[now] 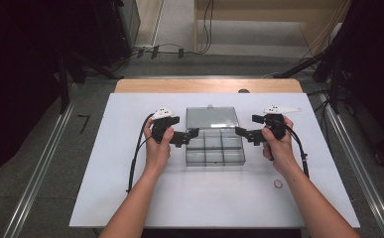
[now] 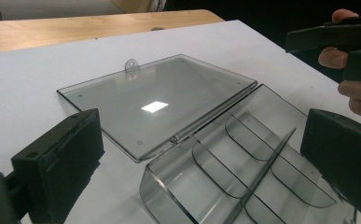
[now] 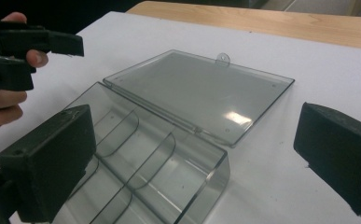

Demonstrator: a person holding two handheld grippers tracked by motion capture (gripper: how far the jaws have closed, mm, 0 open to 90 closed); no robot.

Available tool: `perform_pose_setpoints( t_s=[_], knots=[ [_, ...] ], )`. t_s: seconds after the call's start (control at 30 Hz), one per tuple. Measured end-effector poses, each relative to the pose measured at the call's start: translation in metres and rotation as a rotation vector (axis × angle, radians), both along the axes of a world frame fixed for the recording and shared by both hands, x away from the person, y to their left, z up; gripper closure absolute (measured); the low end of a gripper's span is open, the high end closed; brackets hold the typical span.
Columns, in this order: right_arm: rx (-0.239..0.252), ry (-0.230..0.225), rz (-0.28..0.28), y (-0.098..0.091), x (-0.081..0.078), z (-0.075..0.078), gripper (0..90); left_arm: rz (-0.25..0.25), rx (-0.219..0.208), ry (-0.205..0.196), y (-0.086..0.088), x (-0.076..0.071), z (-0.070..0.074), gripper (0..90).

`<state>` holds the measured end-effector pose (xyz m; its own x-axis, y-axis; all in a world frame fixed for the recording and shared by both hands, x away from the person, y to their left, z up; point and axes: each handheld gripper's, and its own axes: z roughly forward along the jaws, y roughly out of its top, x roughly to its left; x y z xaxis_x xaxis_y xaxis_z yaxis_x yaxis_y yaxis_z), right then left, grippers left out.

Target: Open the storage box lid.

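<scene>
A smoky clear plastic compartment box (image 1: 214, 149) lies open on the white tabletop (image 1: 130, 193). Its lid (image 1: 212, 118) is folded flat behind it, and the divided compartments (image 2: 243, 158) look empty. My left gripper (image 1: 193, 134) sits at the box's left side, pointing toward it with the jaws open and nothing between them. My right gripper (image 1: 240, 131) mirrors it at the box's right side, also open and empty. In the left gripper view the wide-apart jaws of the left gripper (image 2: 205, 135) frame the box's near corner. In the right gripper view the right gripper (image 3: 197, 133) likewise frames the box (image 3: 159, 158) and lid (image 3: 201, 91).
A small ring-shaped band (image 1: 278, 184) lies on the white top beside the right forearm. A wooden table edge (image 1: 204, 85) runs behind the white sheet. Metal rails (image 1: 40, 163) and dark stands flank the table, with cables (image 1: 169, 49) on the floor beyond.
</scene>
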<state>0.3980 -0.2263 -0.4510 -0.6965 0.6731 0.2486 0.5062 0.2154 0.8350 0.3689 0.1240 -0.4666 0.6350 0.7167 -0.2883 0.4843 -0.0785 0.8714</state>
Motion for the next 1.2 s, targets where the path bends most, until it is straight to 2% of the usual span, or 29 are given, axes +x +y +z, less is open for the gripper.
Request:
perform_pose_setpoints(
  t_s=[0.4,0.67,1.07,1.2],
  knots=[
    [-0.023,-0.043,0.018,-0.008,-0.025,-0.002,0.0,-0.034,0.008,-0.028,0.002,-0.025,0.002,0.0],
    [-0.03,-0.064,0.031,-0.013,-0.04,-0.005,0.0,-0.029,-0.005,-0.049,0.01,-0.043,0.002,0.0],
    [-0.054,-0.076,0.036,-0.023,-0.06,-0.012,0.0,-0.024,0.003,-0.067,0.027,-0.073,-0.008,0.0],
    [-0.046,-0.072,0.029,-0.028,-0.066,-0.013,0.0,-0.02,-0.018,-0.065,0.034,-0.082,-0.012,0.0]
  ],
)
